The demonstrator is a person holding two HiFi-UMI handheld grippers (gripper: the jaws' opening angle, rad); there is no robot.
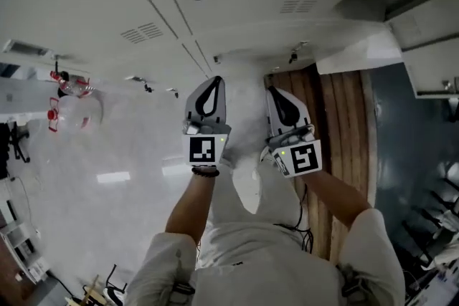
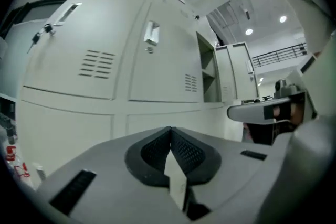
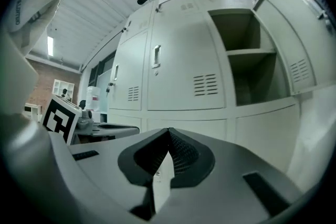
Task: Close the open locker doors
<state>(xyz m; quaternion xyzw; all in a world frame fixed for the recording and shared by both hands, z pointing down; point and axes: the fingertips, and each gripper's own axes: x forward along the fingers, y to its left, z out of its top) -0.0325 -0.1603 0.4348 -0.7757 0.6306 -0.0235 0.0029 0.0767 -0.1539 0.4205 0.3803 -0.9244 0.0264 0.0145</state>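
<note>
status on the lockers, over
Left gripper shut, empty; right gripper shut, empty. One locker door open ahead of the right gripper, not yet touched. Nothing seen in the way.

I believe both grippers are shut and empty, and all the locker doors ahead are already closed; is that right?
Not quite. The left gripper and right gripper are indeed shut and empty, but one locker door stands open, baring a shelved compartment, as the right gripper view shows.
</note>
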